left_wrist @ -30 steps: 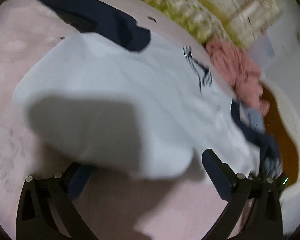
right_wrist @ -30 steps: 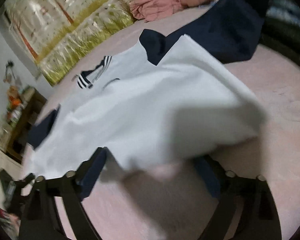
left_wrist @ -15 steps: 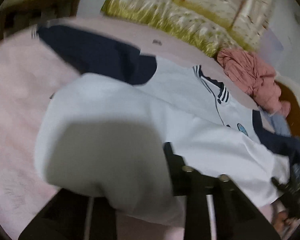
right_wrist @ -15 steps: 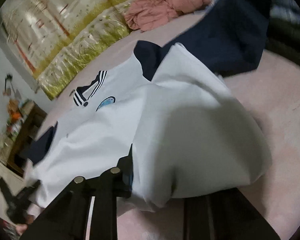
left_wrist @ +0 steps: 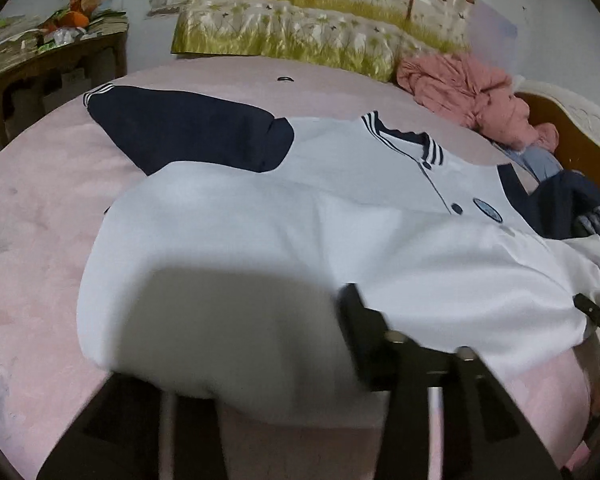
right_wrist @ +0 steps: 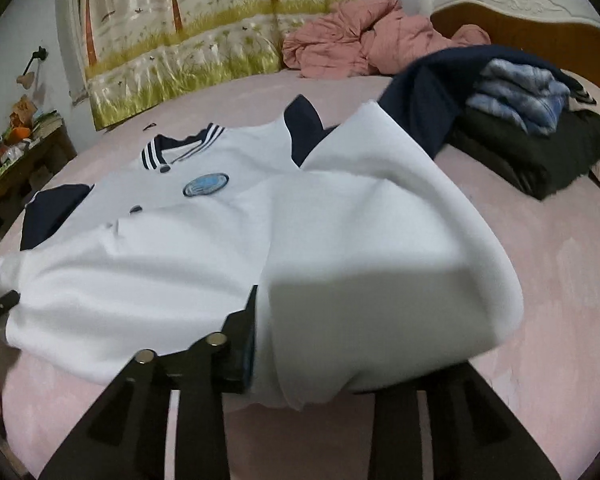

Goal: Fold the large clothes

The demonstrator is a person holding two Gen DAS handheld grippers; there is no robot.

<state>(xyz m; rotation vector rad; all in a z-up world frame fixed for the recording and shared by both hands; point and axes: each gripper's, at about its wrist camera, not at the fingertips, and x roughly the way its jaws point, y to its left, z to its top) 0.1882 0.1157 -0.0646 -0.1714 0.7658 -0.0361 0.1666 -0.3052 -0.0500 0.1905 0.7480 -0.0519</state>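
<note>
A white baseball jacket (left_wrist: 340, 216) with navy sleeves lies front-up across the middle of the pink bed (left_wrist: 40, 240), its striped collar (left_wrist: 400, 136) toward the far edge. The left gripper (left_wrist: 260, 360) pinches the lifted hem at the near edge; the right gripper (right_wrist: 320, 364) pinches the hem likewise. A crumpled pink garment (right_wrist: 360, 40) sits at the far edge by the headboard (right_wrist: 540, 8); folded dark clothes (right_wrist: 532, 132) are stacked near the right edge.

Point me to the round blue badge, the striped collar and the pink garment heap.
round blue badge (right_wrist: 205, 184), right wrist view, middle of the patch.
striped collar (left_wrist: 404, 134), left wrist view, navy band.
pink garment heap (right_wrist: 364, 42), right wrist view, crumpled middle.
</note>
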